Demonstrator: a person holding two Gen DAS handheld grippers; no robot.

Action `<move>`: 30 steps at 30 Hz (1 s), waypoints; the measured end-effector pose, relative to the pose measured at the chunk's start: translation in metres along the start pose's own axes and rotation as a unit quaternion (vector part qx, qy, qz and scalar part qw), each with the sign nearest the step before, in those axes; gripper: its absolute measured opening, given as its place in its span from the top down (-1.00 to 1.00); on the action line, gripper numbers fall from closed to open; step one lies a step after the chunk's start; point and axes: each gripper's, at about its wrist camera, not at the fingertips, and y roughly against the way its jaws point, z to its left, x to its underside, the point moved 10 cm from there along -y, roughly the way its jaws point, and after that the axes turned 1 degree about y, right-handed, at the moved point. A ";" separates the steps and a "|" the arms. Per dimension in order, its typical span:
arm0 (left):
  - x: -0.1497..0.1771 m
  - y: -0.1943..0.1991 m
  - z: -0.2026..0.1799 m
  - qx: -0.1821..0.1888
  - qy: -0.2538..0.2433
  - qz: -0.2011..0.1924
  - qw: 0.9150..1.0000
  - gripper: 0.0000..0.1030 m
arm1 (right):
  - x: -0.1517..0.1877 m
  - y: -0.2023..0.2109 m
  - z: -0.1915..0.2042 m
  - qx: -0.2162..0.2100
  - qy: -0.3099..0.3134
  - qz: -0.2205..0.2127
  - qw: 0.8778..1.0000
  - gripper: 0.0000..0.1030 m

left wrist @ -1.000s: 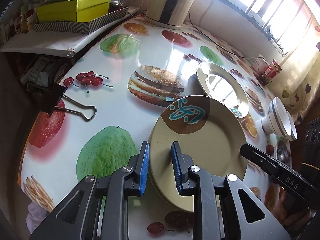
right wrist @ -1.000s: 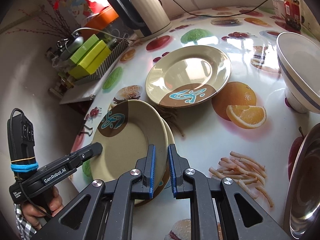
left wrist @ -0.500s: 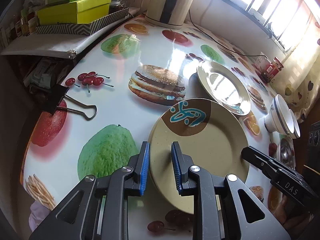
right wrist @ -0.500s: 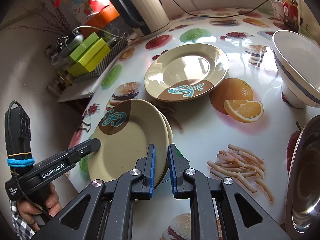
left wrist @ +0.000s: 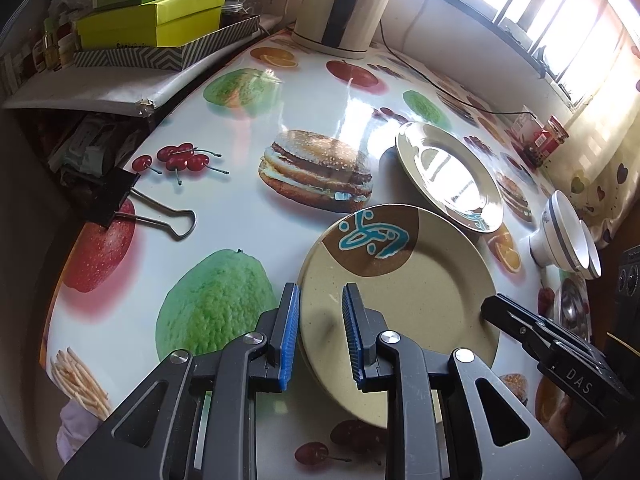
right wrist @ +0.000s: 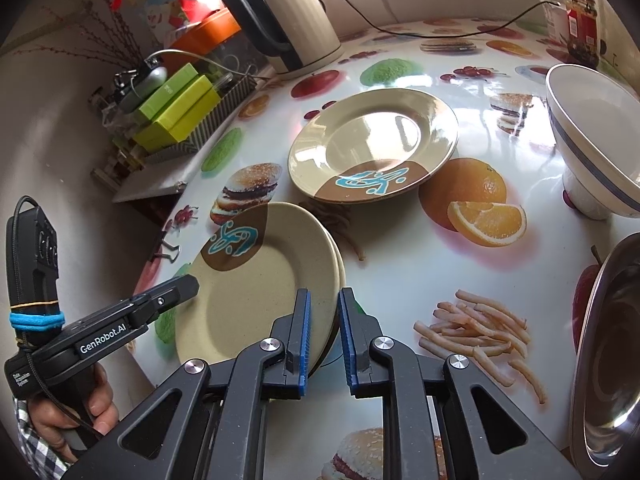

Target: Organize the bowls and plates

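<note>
Plate stack [left wrist: 400, 292] rim between left hand-held gripper [left wrist: 318, 332] pads

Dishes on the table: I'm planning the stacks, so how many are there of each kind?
Beige plates: 3 (two already stacked, one apart)
White striped bowls: 2 (nested)
Steel dish: 1
Total: 6

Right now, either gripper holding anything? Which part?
Both straddle the plate stack at opposite rims: left gripper, right gripper. Whether they actually clamp cannot be told.
</note>
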 end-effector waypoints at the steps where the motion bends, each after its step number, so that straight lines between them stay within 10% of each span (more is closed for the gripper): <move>1: 0.000 0.000 0.000 0.000 0.000 0.000 1.000 0.55 | 0.000 0.000 0.000 0.001 0.000 0.000 1.000 0.70; 30: -0.045 0.020 -0.030 -0.038 -0.071 -0.071 0.994 0.55 | -0.042 0.018 -0.018 0.057 0.011 -0.060 0.997 0.08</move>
